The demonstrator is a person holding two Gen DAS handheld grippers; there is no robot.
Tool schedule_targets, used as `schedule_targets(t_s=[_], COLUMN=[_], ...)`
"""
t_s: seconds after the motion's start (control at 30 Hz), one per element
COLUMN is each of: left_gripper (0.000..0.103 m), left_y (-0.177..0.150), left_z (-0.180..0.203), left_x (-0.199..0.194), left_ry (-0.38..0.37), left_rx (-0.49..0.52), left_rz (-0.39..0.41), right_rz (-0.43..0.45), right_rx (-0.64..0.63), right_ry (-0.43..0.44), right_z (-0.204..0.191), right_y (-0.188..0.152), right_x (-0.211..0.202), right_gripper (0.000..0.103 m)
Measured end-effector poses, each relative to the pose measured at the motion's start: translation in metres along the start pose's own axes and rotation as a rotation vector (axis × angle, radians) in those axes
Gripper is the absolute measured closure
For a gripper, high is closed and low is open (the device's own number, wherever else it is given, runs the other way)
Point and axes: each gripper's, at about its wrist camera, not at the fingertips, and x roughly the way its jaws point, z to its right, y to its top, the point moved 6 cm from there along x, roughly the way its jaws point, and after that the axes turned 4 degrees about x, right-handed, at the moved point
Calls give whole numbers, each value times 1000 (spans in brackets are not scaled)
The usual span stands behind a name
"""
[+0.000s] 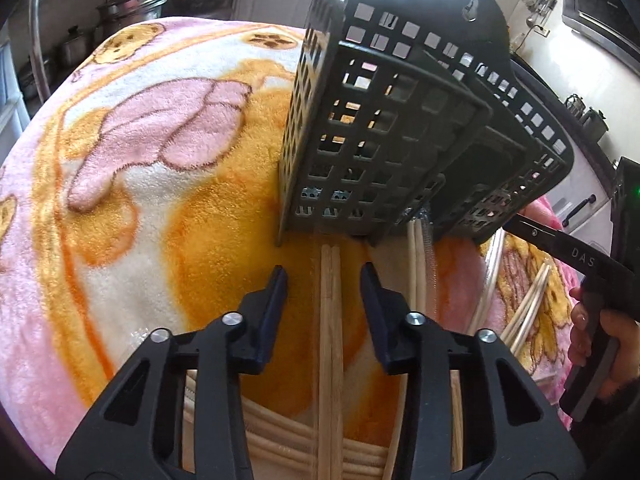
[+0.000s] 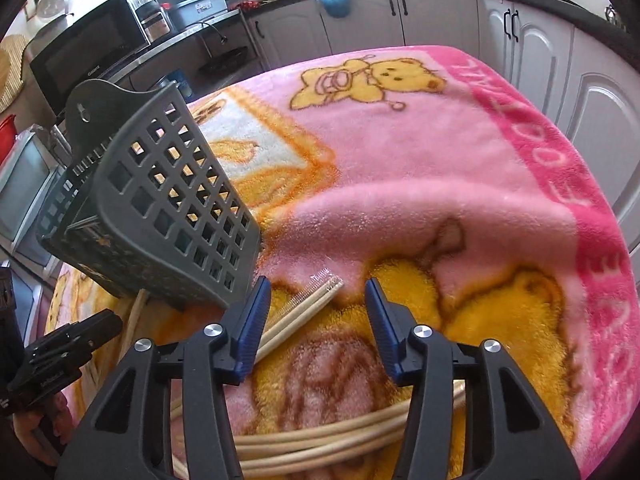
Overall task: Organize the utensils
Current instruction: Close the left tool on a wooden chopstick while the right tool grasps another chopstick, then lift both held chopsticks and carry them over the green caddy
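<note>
On the surface a fleecy blanket (image 2: 400, 160) cushions a grey basket (image 1: 384, 152) waiting for chopsticks. Left gripper (image 1: 324, 280) straddles a wooden pair (image 1: 331, 320), jaws apart, not yet pinching; right gripper (image 2: 318, 296) hangs open above pale chopsticks (image 2: 296, 312), empty.

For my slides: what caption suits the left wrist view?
Left gripper open astride a chopstick pair before the grey basket.

A fleecy blanket (image 2: 400, 184) in pink, orange and white is printed with yellow teddy bears and a deep pink lettered border. A dark grey plastic utensil basket (image 1: 384, 148) is patterned with square holes. Pale wooden chopsticks (image 1: 331, 320) are seen.
</note>
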Motion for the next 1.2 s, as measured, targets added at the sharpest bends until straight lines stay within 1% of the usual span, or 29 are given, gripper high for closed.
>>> schedule_targets(t_s=[0.03, 0.07, 0.1, 0.17, 0.2, 0.23, 0.27, 0.3, 0.47, 0.6, 0.77, 0.9, 0.93, 1.1, 1.2], left_gripper=[79, 81, 82, 83, 85, 88, 91, 92, 95, 96, 96, 97, 100, 100, 100], left_y=[0, -1, 0, -1, -1, -1, 0, 0, 0, -2, -4, 1, 3, 21, 27], left_z=[0, -1, -1, -2, -2, -4, -6, -8, -16, -22, -23, -24, -25, -27, -21], left_x=[1, 2, 3, 4, 4, 3, 4, 4, 1, -3, -24, -49, -59, -94, -107], left_ry=[3, 8, 10, 9, 9, 13, 17, 17, 3, -6, -22, -29, -30, -35, -34], left_rx=[0, 1, 0, -5, -6, -7, -11, -18, -27, -29, -34, -29, -29, -21, -11], left_rz=[-1, -3, -4, -3, -3, -3, -3, -2, 0, 8, 37, 93, 114, 201, 233], right_rz=[-7, -13, -21, -30, -32, -32, -23, -13, 21, 90, 161, 211, 222, 267, 293], right_rx=[-2, -2, 3, 8, 10, 11, 8, 7, -8, -31, -67, -99, -102, -129, -147], right_ry=[-1, -3, -3, -4, -6, -8, -18, -21, -34, -42, -47, -39, -34, -7, 13], right_z=[0, 1, 2, 5, 6, 6, 7, 7, 6, 5, 2, -6, -7, -17, -24], right_y=[0, 0, 0, 0, 0, 0, 1, 2, 3, 4, 5, 8, 8, 7, 7], right_x=[3, 5, 8, 11, 13, 14, 14, 13, 4, -20, -49, -71, -77, -102, -117], right_gripper=[63, 67, 70, 74, 77, 78, 83, 89, 91, 93, 93, 94, 94, 95, 95])
